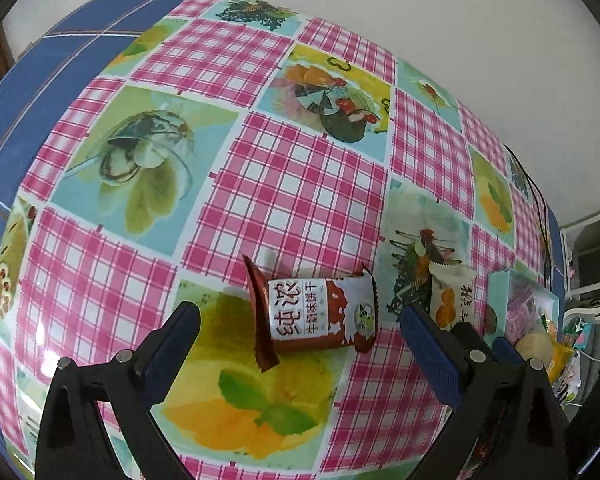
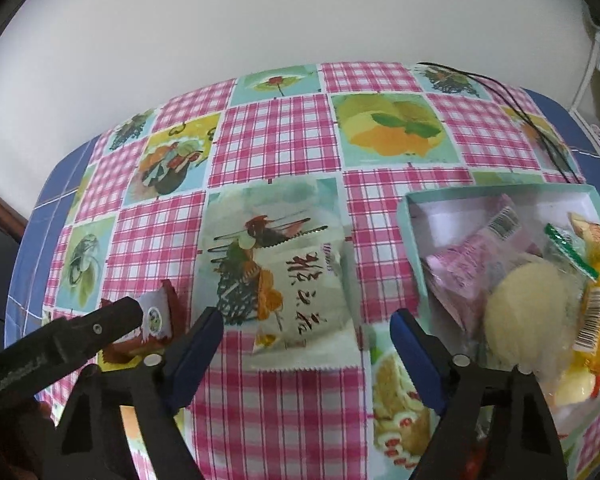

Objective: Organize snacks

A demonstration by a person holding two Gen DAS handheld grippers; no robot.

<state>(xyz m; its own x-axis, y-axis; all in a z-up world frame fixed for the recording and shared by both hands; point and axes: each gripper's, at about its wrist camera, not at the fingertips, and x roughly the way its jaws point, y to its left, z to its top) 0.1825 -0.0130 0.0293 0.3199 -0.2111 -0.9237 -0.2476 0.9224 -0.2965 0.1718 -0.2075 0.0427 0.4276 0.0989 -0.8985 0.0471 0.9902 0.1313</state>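
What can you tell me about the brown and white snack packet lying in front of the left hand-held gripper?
The brown and white snack packet is a small sealed pillow pack of glossy film. It has a white middle panel with Chinese characters, a small round logo and crimped, saw-toothed brown ends. It lies flat on the checked tablecloth, partly over a yellow fruit picture, its print turned sideways. Nothing grips it: the left hand-held gripper is open, its blue pads apart on either side of it. A cream packet lies apart to its right.

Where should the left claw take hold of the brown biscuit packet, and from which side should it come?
Grip the brown biscuit packet across its puffed middle, coming down from above. It lies flat on the tablecloth, its crimped ends pointing sideways between the fingers of the open left claw, so turn the claw first; the ends are thin and floppy.
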